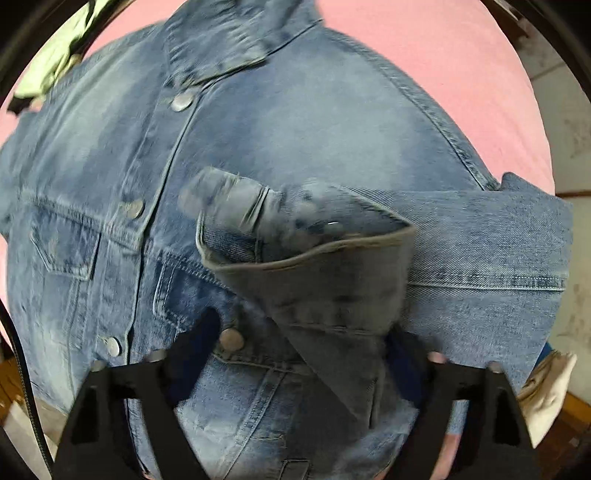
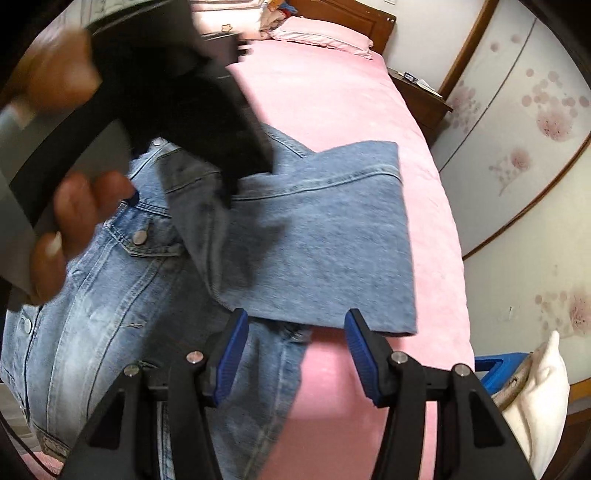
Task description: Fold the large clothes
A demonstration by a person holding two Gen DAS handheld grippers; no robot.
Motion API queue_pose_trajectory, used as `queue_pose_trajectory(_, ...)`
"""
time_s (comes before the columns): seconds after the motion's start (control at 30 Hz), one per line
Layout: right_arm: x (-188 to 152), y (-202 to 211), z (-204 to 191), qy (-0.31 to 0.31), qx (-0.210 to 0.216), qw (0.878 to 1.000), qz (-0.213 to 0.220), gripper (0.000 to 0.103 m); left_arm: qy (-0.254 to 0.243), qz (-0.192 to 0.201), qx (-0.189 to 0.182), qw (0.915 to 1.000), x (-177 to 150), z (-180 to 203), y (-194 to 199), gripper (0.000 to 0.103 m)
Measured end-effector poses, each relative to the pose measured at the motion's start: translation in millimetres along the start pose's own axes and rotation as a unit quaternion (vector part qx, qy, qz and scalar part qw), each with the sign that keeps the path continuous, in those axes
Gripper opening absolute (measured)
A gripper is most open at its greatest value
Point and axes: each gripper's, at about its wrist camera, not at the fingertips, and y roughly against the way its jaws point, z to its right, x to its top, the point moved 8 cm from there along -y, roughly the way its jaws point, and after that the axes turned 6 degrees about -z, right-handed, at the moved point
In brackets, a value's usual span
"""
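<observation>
A blue denim jacket (image 1: 295, 129) lies front up, snaps closed, on a pink bed sheet (image 1: 443, 55). One sleeve (image 1: 480, 240) is folded across the chest, its cuff (image 1: 314, 273) raised in the middle. My left gripper (image 1: 304, 328) points straight down with its jaws wide; the cuff end runs between them, and the left pad stands apart from the cloth. In the right wrist view a hand (image 2: 74, 206) holds that left gripper (image 2: 236, 173) over the jacket (image 2: 110, 295). My right gripper (image 2: 295, 317) is open and holds nothing, just above the folded sleeve's (image 2: 325, 240) near edge.
The sheet (image 2: 332, 92) stretches away to a pillow (image 2: 325, 37) and a wooden headboard (image 2: 351, 14). A nightstand (image 2: 421, 92) and a flowered wardrobe (image 2: 517, 110) stand along the right. A white cloth (image 2: 535, 387) sits at the bed's right corner. A pale green garment (image 1: 55, 55) lies beyond the collar.
</observation>
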Motion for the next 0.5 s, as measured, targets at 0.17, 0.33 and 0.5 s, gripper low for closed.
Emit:
queue_pose_trajectory(0.17, -4.0, -3.1, 7.9, -0.014, 0.008, 1.000, -0.009, 0.054, 0.031, 0.003, -0.106, 0.9939, -14.6, -26.3, 7.0, 0.033)
queue_pose_trajectory(0.33, 0.8, -10.6, 18.7, -0.019, 0.006, 1.000, -0.014, 0.054, -0.016, 0.058, -0.158, 0.9856, -21.5, -26.0, 38.8, 0.009)
queue_pose_trajectory(0.5, 6.5, -7.7, 17.6, -0.020, 0.000, 1.000, -0.007, 0.054, -0.125, 0.174, -0.158, 0.9639, -20.5, -12.0, 113.7, 0.007)
